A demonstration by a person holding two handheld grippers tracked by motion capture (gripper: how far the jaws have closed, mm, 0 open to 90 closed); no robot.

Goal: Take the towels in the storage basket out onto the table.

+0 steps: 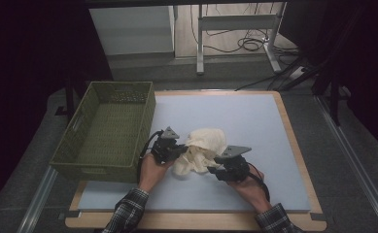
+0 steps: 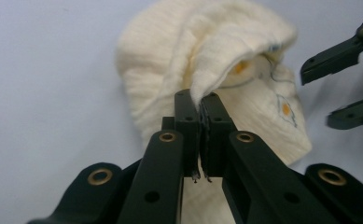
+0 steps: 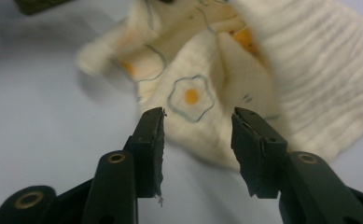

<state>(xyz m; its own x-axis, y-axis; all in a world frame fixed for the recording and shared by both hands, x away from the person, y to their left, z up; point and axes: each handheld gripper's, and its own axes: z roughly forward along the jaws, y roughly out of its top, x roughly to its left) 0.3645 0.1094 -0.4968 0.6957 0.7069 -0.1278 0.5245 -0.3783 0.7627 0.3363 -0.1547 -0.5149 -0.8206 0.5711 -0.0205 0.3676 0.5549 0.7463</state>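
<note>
A crumpled cream cloth point(image 1: 203, 145) lies on the pale blue mat point(image 1: 235, 114), ribbed on one side and printed with orange-centred flowers point(image 3: 191, 97) on the other. My left gripper point(image 1: 179, 150) is at the cloth's left side. In the left gripper view, my left gripper point(image 2: 199, 100) is shut on a folded edge of the cloth point(image 2: 170, 60). My right gripper point(image 1: 214, 170) sits at the cloth's near right edge. In the right gripper view, my right gripper point(image 3: 198, 119) has its jaws apart, and the printed cloth point(image 3: 310, 70) lies just beyond the tips, untouched by the pads.
A green woven basket point(image 1: 99, 170) stands at the mat's left edge, close to my left hand. The mat rests on a wooden board point(image 1: 293, 141). Bare mat lies behind and to the right of the cloth. Table legs and cables are on the floor beyond.
</note>
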